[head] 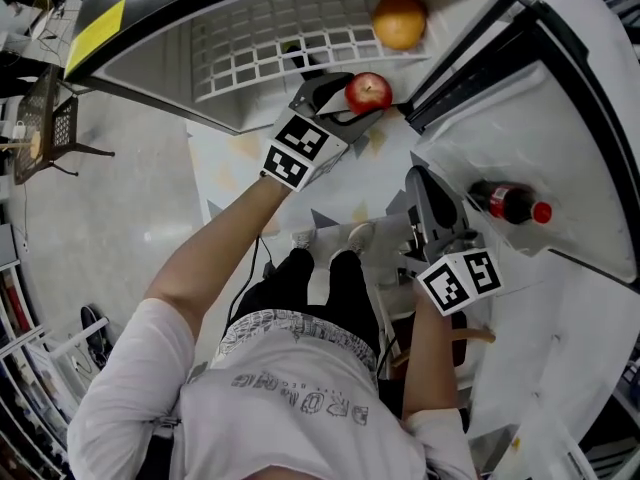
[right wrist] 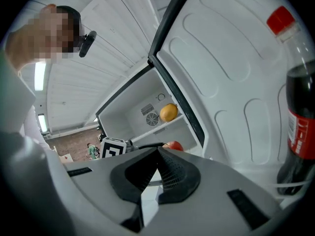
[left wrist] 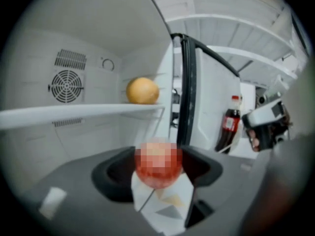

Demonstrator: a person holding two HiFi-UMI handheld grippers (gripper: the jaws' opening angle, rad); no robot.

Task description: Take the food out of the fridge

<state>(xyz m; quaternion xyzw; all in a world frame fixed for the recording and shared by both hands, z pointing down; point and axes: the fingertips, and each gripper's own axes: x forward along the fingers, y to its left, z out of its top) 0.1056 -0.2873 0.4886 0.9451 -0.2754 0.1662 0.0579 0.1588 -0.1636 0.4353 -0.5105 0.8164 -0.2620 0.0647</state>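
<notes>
My left gripper (head: 362,96) is shut on a red apple (head: 368,92), held just outside the open fridge (head: 150,63) in front of its wire shelf (head: 250,48). In the left gripper view the apple (left wrist: 158,163) sits between the two dark jaws. An orange (head: 400,20) rests on the shelf further inside, and the orange (left wrist: 142,90) shows again on the white shelf in that view. My right gripper (head: 432,190) is shut and empty, close to the fridge door (head: 560,148); its ribbed pads (right wrist: 170,173) meet. A cola bottle (head: 510,204) lies in the door rack.
The cola bottle (right wrist: 298,136) stands very close to my right gripper's right side. The door's black seal (head: 470,53) runs between the two grippers. A dark chair (head: 55,133) stands on the floor at far left.
</notes>
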